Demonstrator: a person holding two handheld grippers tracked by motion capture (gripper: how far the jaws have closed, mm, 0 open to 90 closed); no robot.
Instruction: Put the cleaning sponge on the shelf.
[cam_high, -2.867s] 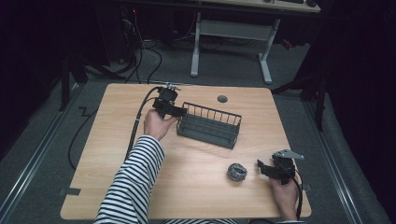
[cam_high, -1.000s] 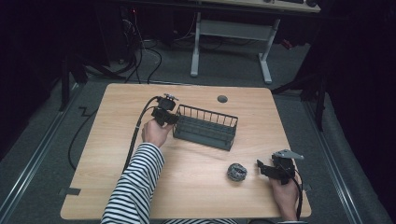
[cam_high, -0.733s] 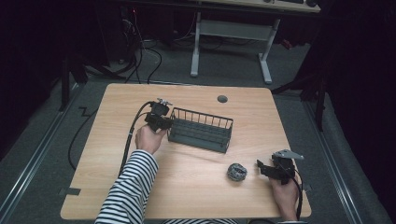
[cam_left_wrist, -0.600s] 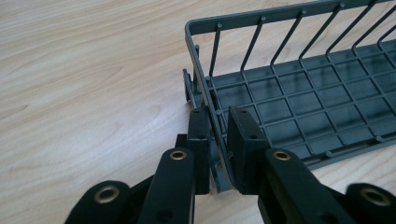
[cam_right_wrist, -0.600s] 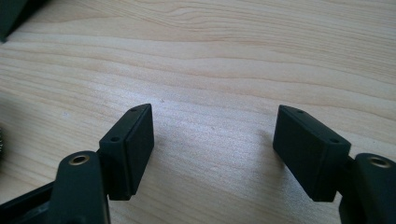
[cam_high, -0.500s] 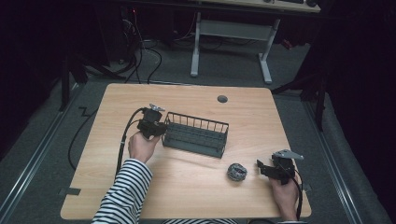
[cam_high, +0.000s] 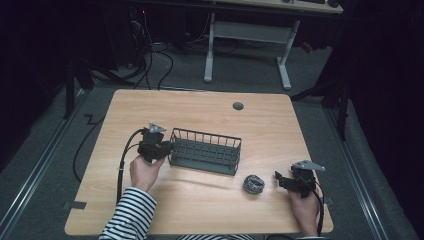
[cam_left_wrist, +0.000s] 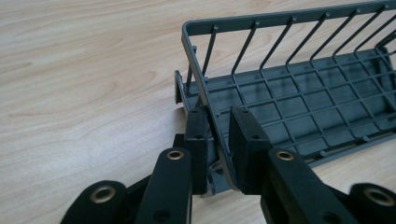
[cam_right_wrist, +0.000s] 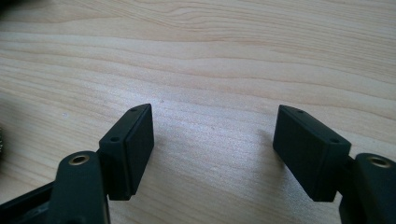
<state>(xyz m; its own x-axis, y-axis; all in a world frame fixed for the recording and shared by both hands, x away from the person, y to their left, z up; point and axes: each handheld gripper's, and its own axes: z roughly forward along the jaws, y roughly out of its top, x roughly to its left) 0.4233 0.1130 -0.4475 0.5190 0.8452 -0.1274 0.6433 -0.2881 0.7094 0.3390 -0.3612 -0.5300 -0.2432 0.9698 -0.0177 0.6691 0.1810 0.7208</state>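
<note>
Basket dragged left (room remains, seemingly).

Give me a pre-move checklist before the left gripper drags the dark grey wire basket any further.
1. Left gripper on the dark grey wire basket: pads straddle the end wall; jaws have just been opening slightly. Clamp firmness: cannot tell.
2. Basket flat on the light wooden table: ok.
3. Basket empty: ok.
4. Crumpled grey ball apart from the basket: ok.
5. Right gripper open over bare wood, nothing between the jaws: ok.
</note>
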